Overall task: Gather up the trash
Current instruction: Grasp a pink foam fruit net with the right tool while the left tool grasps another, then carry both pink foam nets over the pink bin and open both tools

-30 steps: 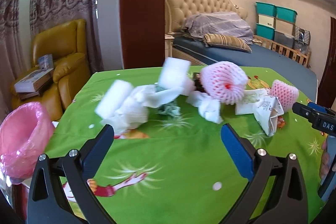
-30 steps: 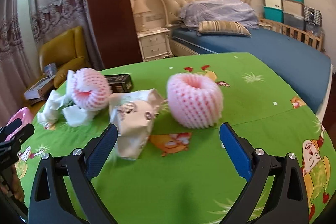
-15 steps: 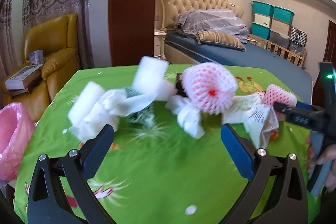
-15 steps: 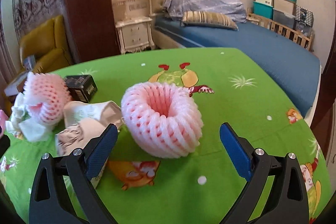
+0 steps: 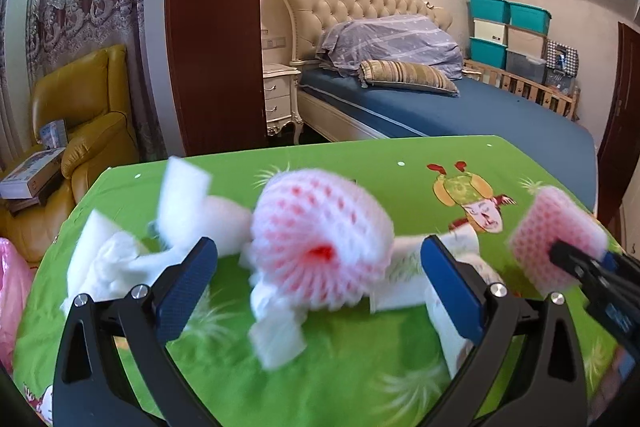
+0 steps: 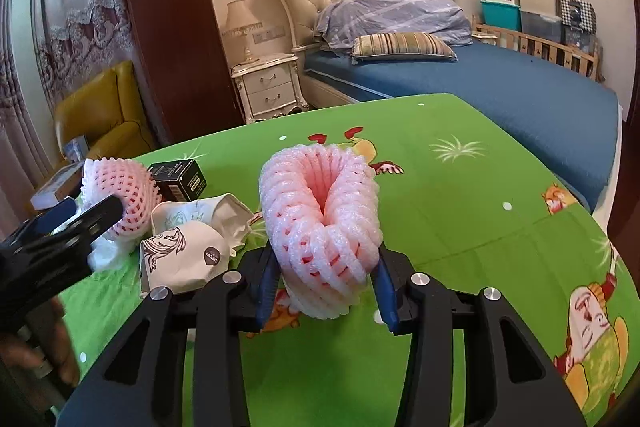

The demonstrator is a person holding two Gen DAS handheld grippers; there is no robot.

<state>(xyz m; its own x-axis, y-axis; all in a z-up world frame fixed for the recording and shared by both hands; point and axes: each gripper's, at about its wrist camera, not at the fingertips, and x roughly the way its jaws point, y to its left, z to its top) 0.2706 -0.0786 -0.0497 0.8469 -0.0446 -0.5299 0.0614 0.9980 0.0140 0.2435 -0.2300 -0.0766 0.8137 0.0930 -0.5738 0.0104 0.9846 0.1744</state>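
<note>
Two foam nets: pink foam net (image 6: 320, 223) pinched between my right fingers (image 6: 326, 283), which have just been closing; second foam net (image 5: 320, 239) between my spread left fingers (image 5: 320, 291), untouched.
Nearby trash: crumpled paper bag (image 6: 184, 247), black box (image 6: 178, 179), white foam scraps (image 5: 120, 255).
Surface: green cartoon cloth (image 6: 460, 195).
Backdrop: bed (image 6: 500, 83), yellow armchair (image 5: 88, 123).

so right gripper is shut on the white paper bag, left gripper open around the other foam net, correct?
Not quite. The right gripper is shut on the pink foam net, not the white paper bag beside it, as the right wrist view shows. The left gripper is open around the other foam net.
</note>
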